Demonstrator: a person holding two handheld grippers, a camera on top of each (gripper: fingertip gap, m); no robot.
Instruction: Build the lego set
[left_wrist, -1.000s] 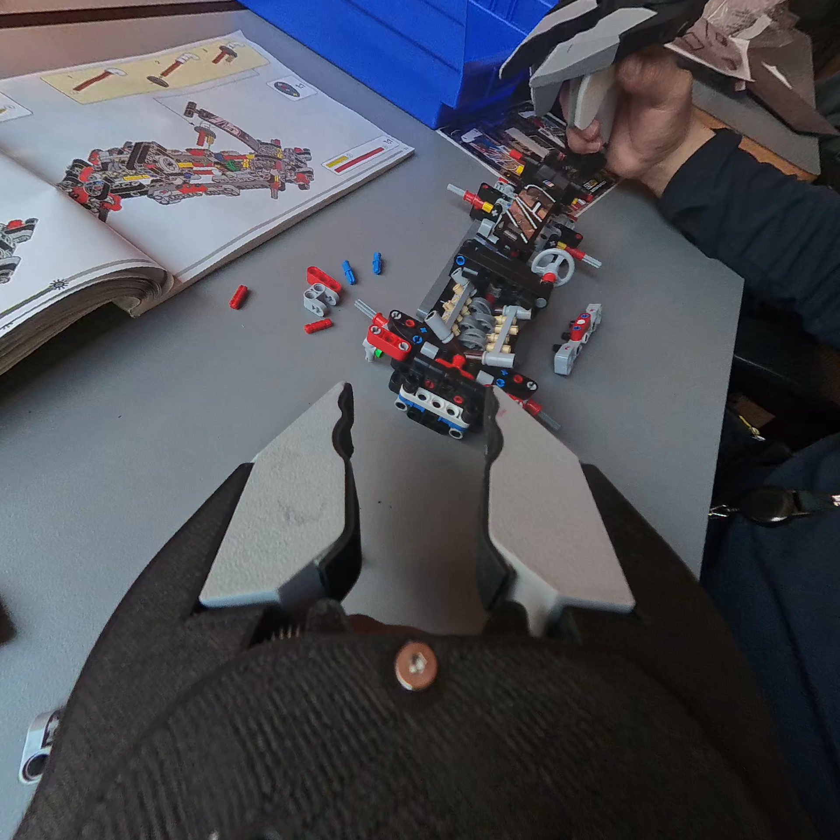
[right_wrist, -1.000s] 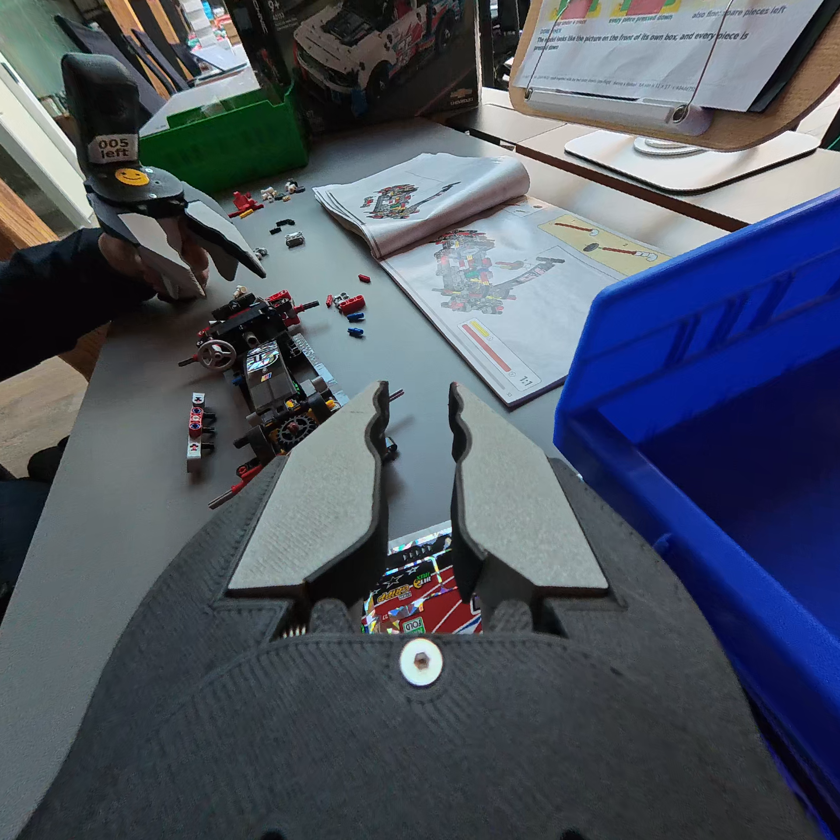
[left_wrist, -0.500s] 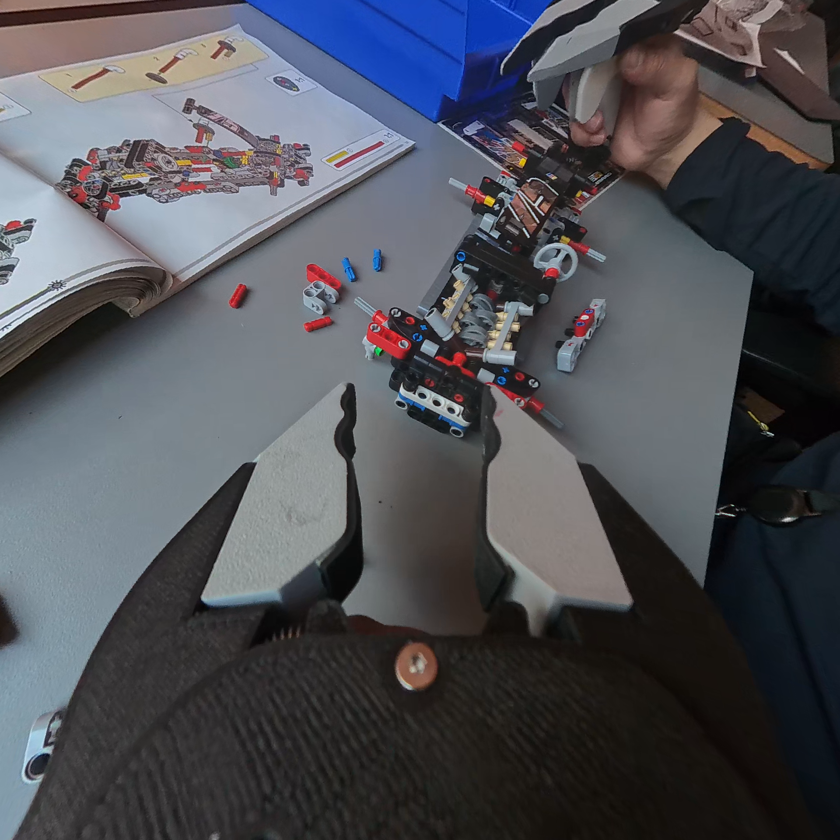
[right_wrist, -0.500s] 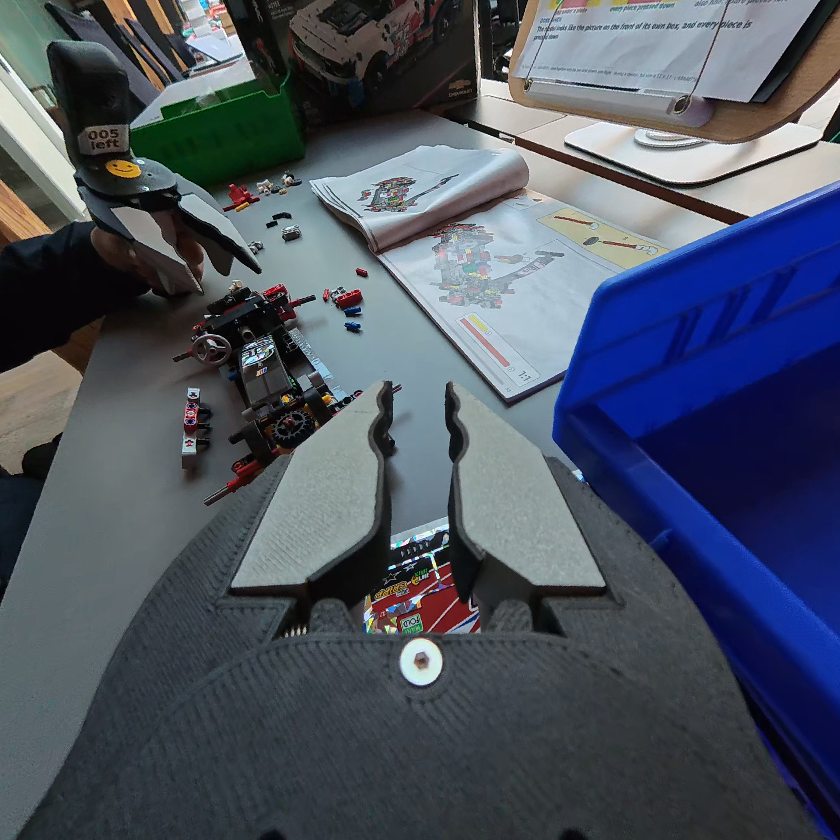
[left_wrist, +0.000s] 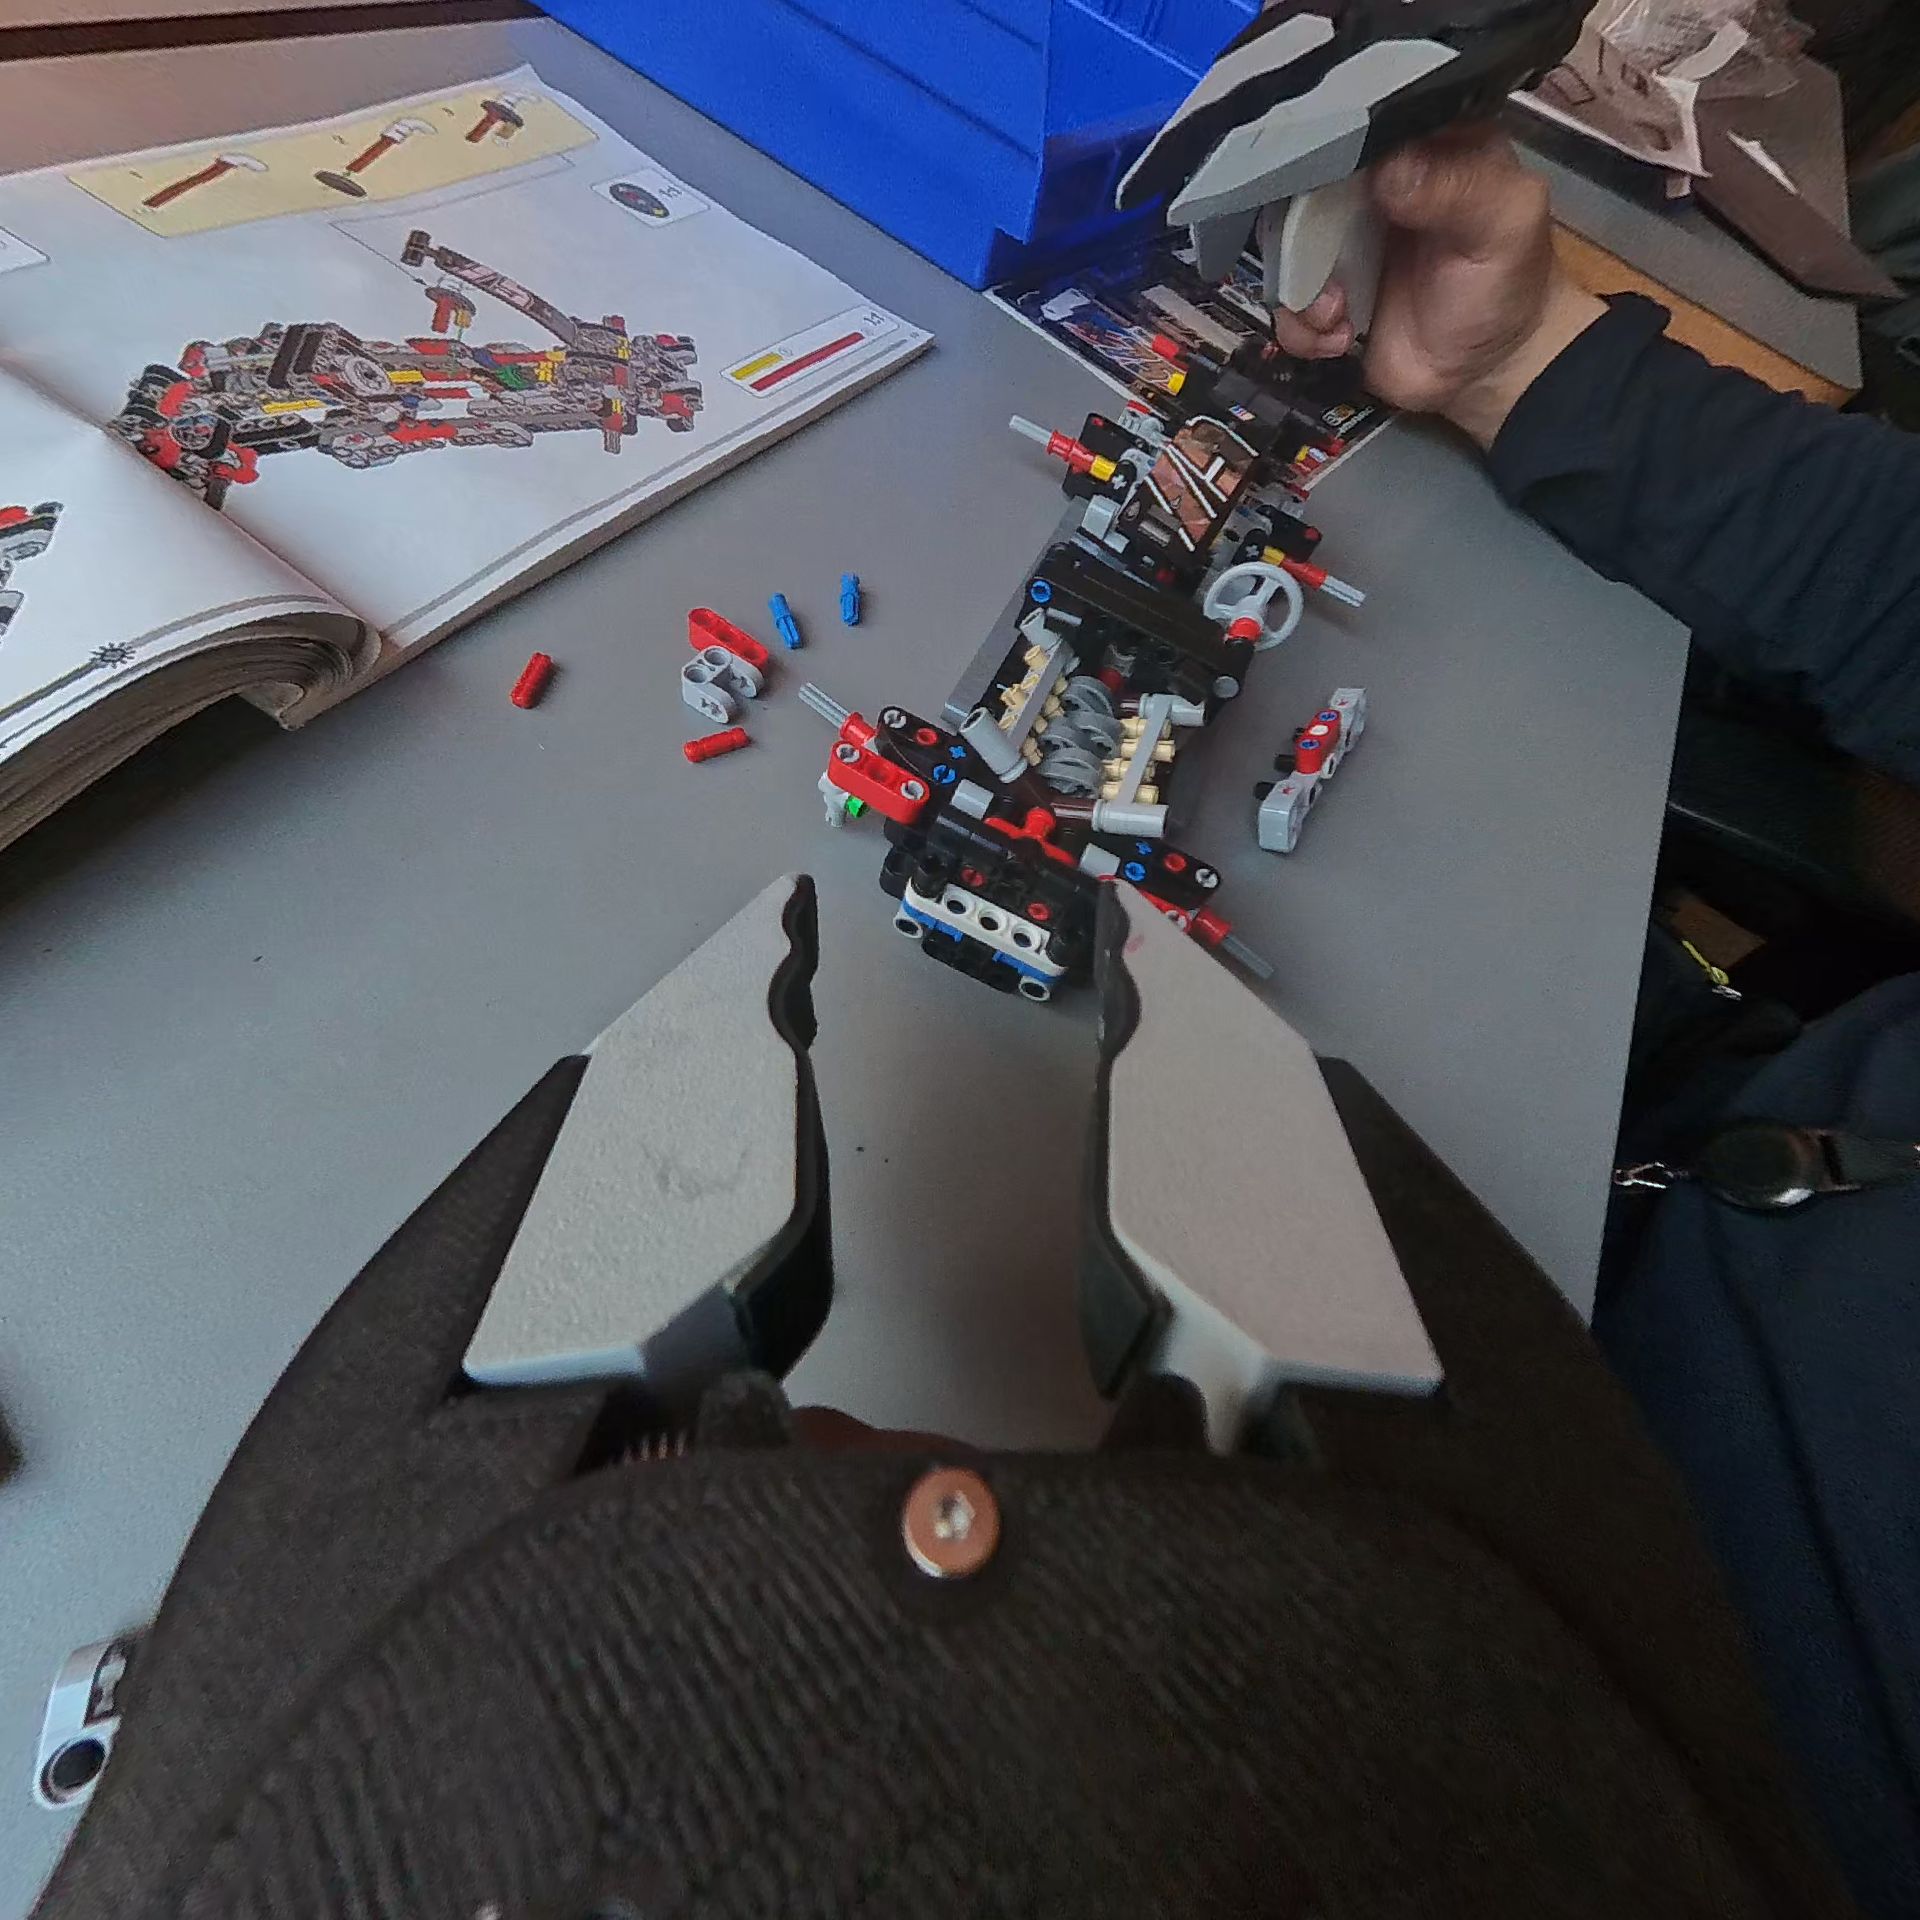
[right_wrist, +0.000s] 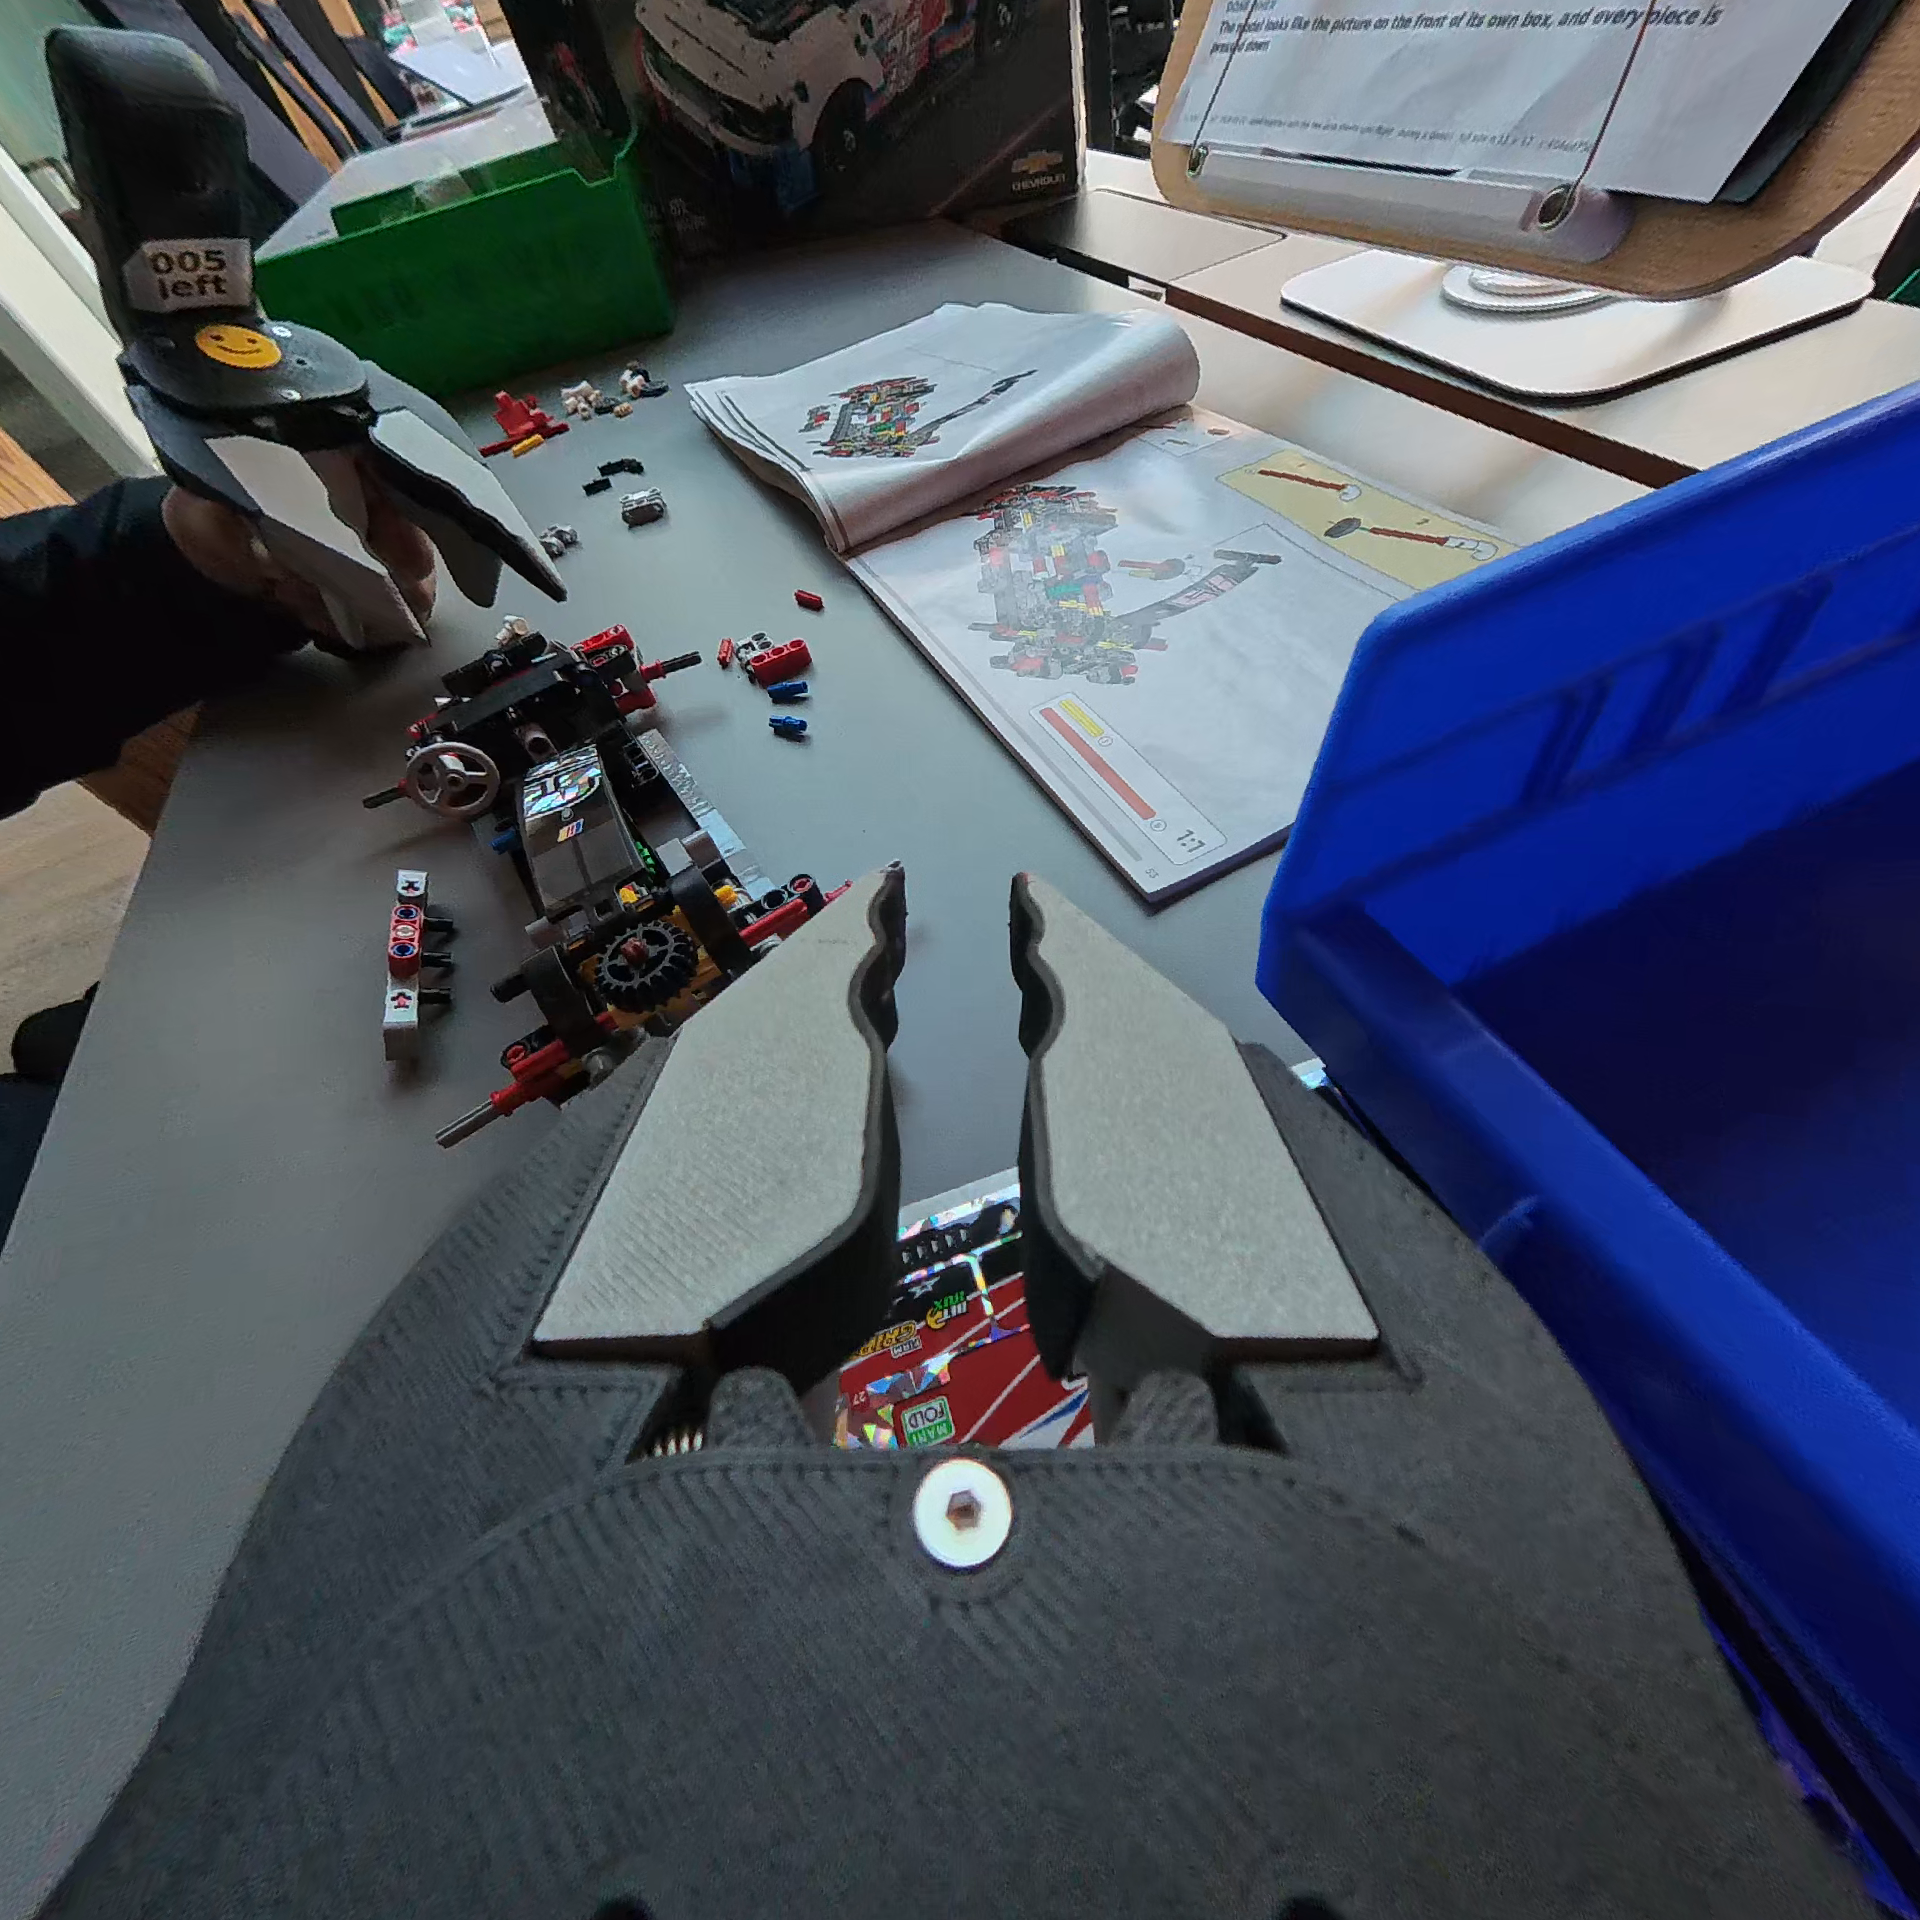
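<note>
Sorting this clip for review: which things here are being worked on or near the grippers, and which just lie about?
At the grippers:
- left gripper, open, near the car chassis
- right gripper, open, holding nothing
- loose pins
- grey beam

Lying about:
- manual
- blue bin
- green bin
- sticker sheet

Left claw (left_wrist: 956, 914): black textured body, two grey-faced fingers spread wide, nothing between them, angled downward. Right claw (right_wrist: 956, 904): same build, fingers narrowly parted, nothing gripped. A dark-sleeved hand (right_wrist: 301, 561) grips each claw's handle from below.
</note>
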